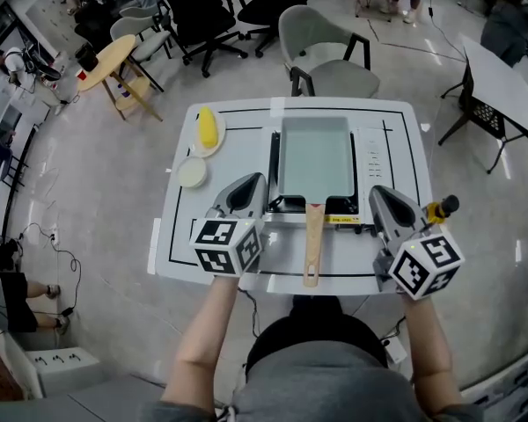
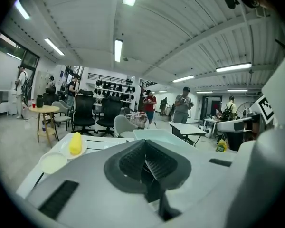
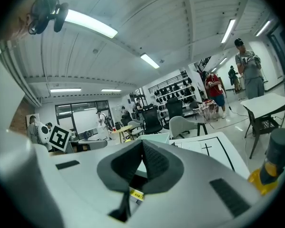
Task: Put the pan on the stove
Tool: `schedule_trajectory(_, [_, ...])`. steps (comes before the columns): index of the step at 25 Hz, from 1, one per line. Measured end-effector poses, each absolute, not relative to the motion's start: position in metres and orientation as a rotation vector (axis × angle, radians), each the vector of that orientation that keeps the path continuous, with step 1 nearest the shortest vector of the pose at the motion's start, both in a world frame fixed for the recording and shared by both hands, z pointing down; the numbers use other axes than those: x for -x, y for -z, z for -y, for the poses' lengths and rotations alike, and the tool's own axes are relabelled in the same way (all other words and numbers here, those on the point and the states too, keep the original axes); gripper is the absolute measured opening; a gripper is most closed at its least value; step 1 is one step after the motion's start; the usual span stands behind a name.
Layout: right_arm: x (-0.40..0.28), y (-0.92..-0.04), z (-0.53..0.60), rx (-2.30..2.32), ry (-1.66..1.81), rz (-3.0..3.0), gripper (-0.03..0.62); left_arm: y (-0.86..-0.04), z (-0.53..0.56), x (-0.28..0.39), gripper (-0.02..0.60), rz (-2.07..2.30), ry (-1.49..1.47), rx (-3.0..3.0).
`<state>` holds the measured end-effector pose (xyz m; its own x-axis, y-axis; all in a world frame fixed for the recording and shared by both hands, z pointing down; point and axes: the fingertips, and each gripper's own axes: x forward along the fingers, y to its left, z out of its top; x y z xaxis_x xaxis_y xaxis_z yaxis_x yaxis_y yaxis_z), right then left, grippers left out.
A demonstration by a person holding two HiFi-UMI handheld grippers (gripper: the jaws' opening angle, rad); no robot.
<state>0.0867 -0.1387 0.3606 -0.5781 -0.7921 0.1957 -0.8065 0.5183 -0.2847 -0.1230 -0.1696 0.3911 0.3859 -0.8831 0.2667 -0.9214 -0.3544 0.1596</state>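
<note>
At the white table's near edge, left gripper and right gripper pinched together, empty; pale rectangular pan atop black stove, yellow label unreadable.

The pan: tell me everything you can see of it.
The pan is rectangular, pale blue-grey inside, with low walls, and looks empty. A long light wooden handle runs from its near side toward the person, almost to the near edge of the white table. It sits level on the black-framed stove. The left gripper and right gripper flank the handle, both shut, neither touching it.
</note>
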Motion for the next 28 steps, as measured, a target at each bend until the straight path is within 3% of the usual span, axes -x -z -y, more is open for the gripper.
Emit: schedule_trajectory(28, [-0.085,-0.358,0.142,-1.482,-0.416,2.693,0.003,-0.379,0.176,0.124,0.006,1.592,-0.123,-2.384])
